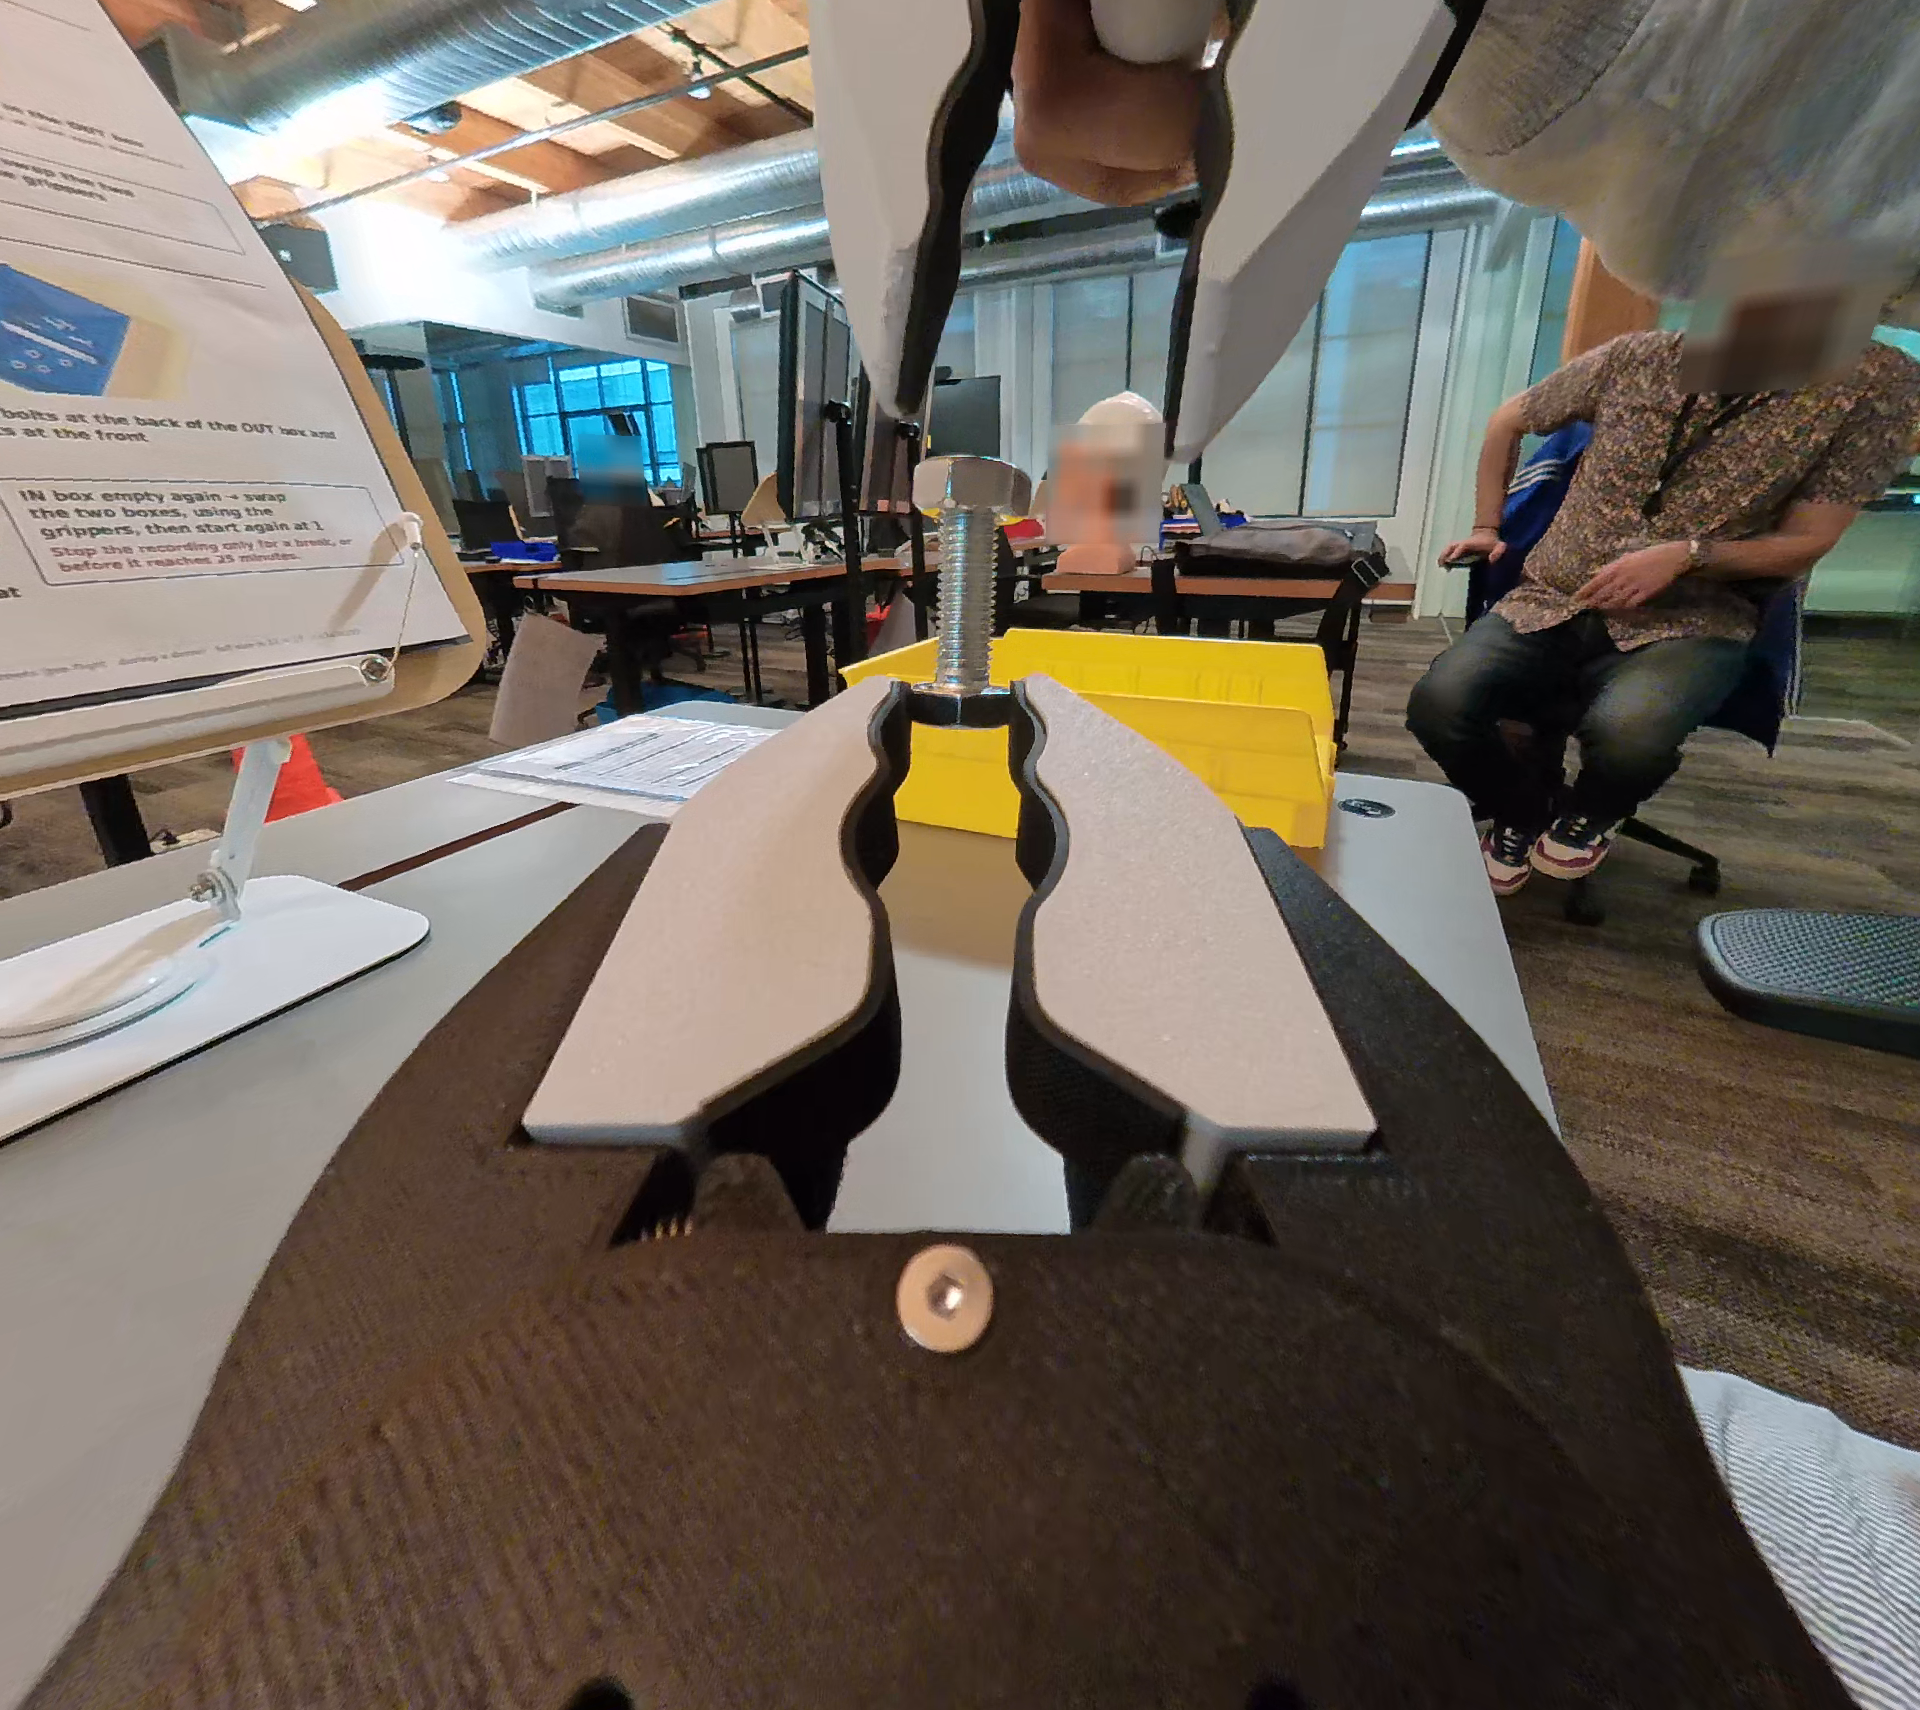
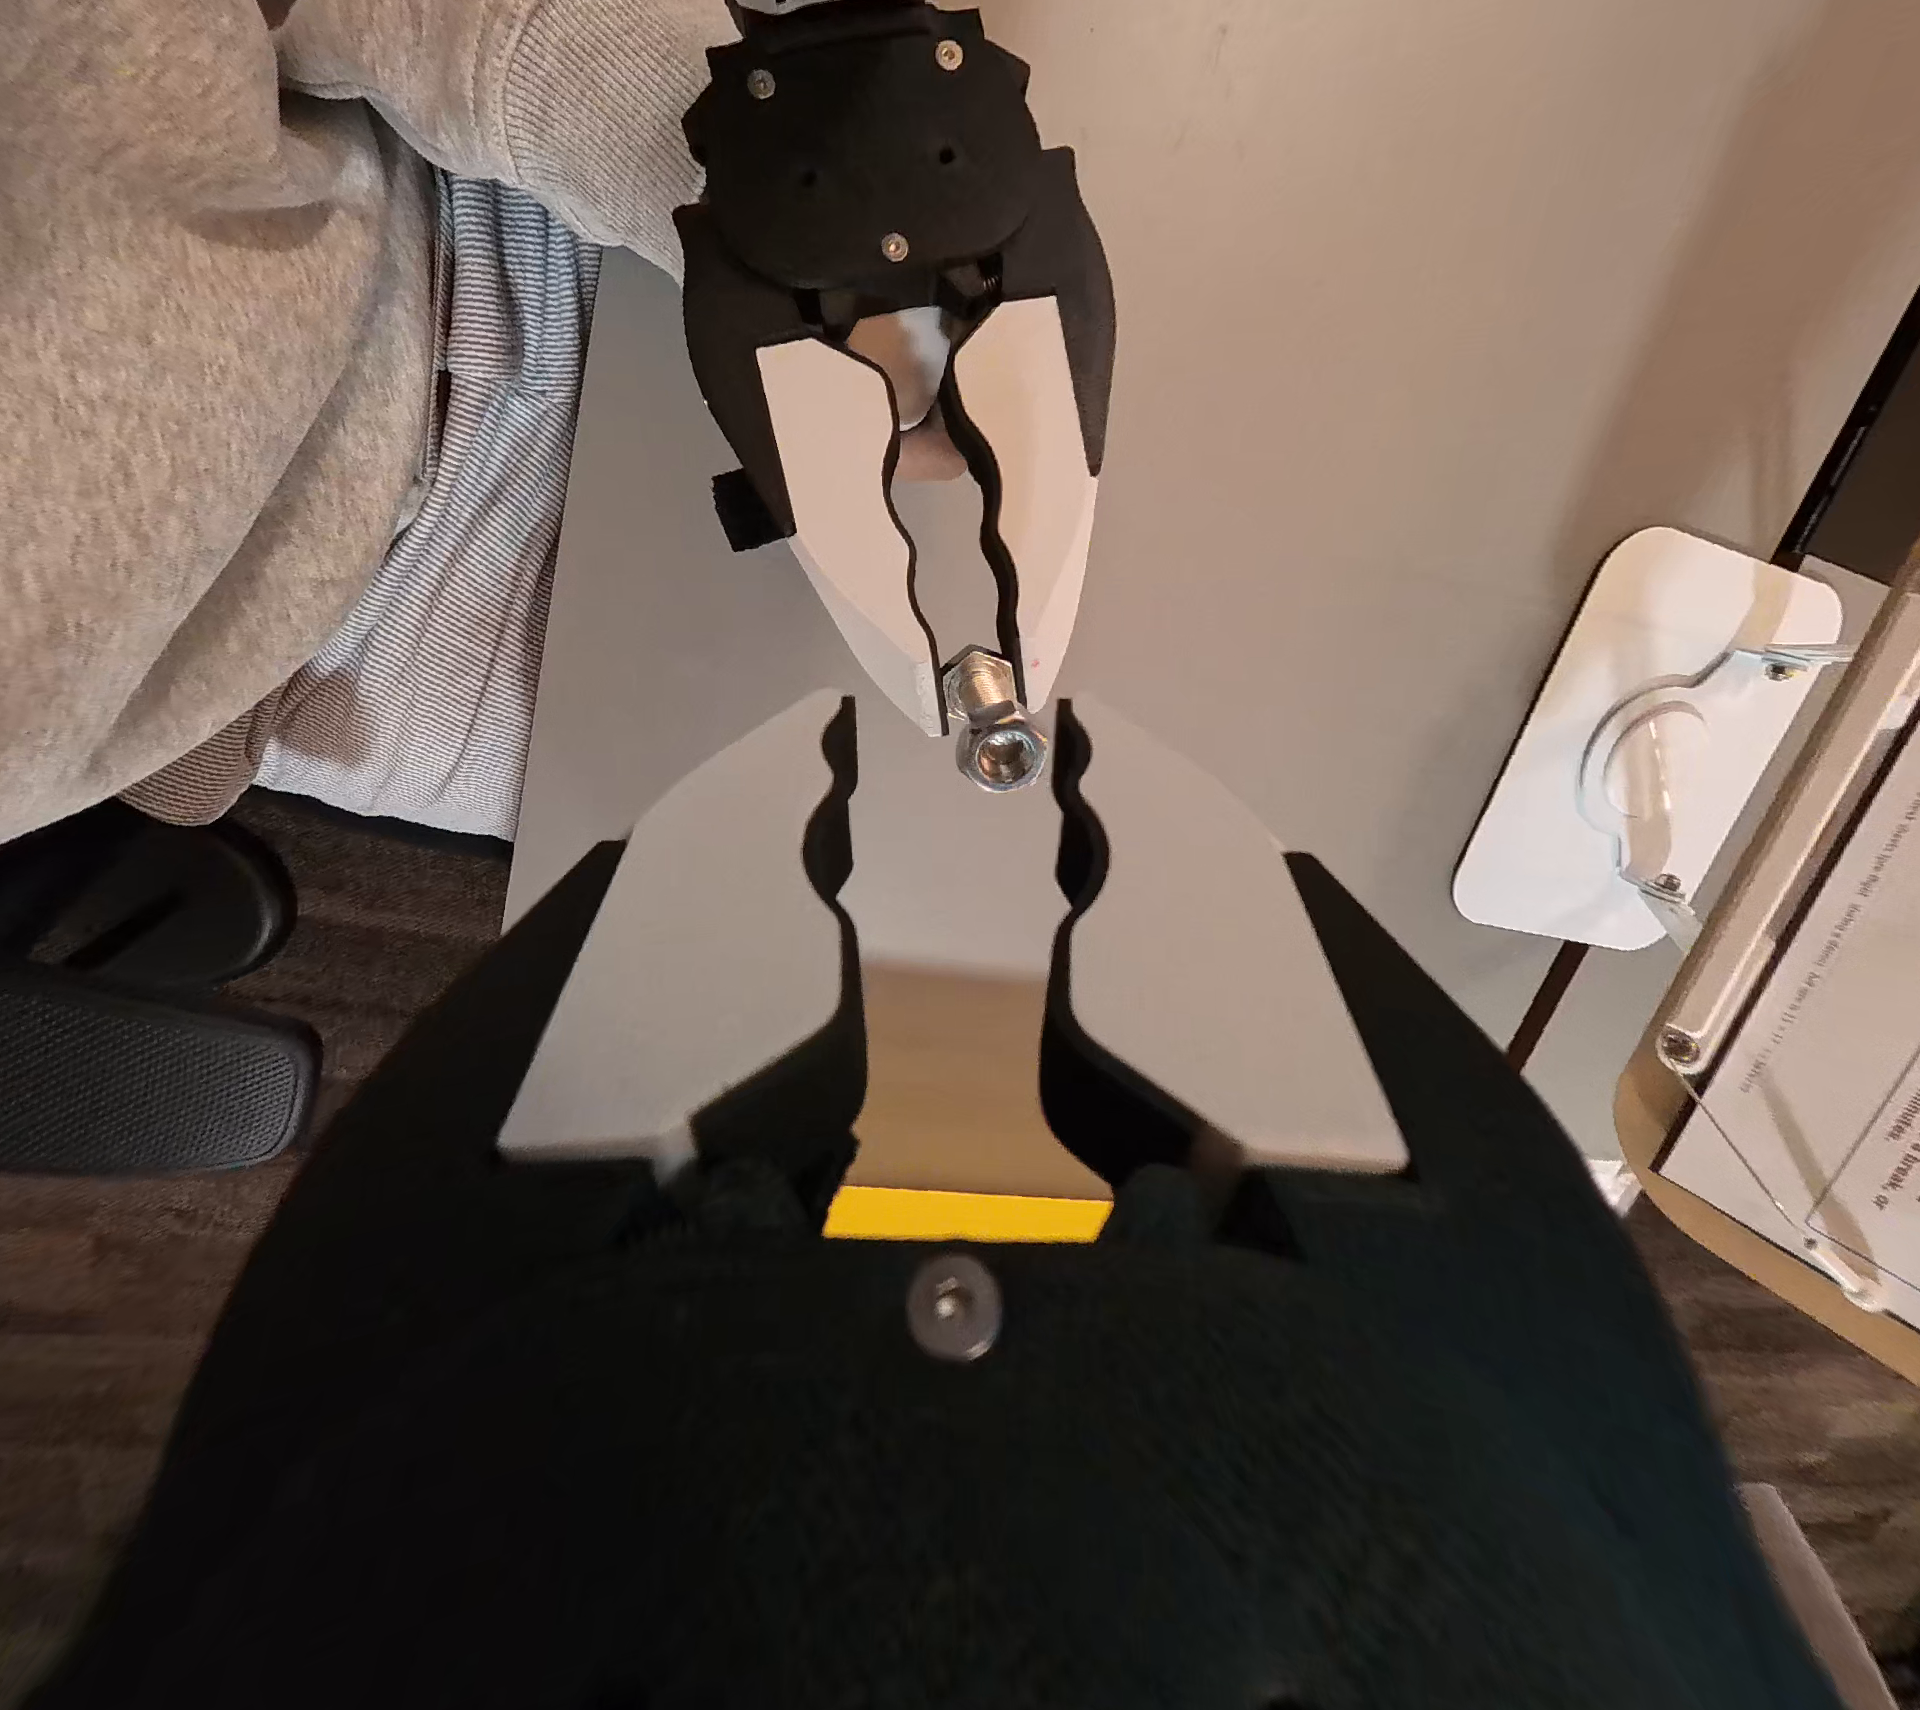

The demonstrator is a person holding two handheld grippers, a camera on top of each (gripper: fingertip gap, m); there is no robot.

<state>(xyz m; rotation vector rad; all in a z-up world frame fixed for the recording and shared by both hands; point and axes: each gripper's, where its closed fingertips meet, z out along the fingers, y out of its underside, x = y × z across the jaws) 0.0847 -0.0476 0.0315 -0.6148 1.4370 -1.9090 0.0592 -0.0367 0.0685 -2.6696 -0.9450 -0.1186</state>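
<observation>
My left gripper point(image 1: 958, 696) is shut on the hex head of a silver bolt point(image 1: 966, 590) and holds it upright above the grey table point(image 1: 208, 1245). A hex nut point(image 1: 971, 481) sits on the bolt's threaded top end. My right gripper point(image 1: 1039, 429) comes down from above, open, with its tips just above and to either side of the nut, not touching it. In the right wrist view my right gripper point(image 2: 956, 710) is open with the nut point(image 2: 1003, 756) between its tips, nearer the right finger. The left gripper point(image 2: 982, 684) points toward it, gripping the bolt head.
A yellow bin point(image 1: 1195, 725) stands just behind the bolt. A document stand with a printed sheet point(image 1: 156, 413) and its white base point(image 1: 260, 954) are at the left; the base also shows in the right wrist view point(image 2: 1621, 725). Papers point(image 1: 623, 756) lie on the table. A person point(image 1: 1662, 569) sits at the right. The tips of one gripper are about 5 cm away from the tips of the other.
</observation>
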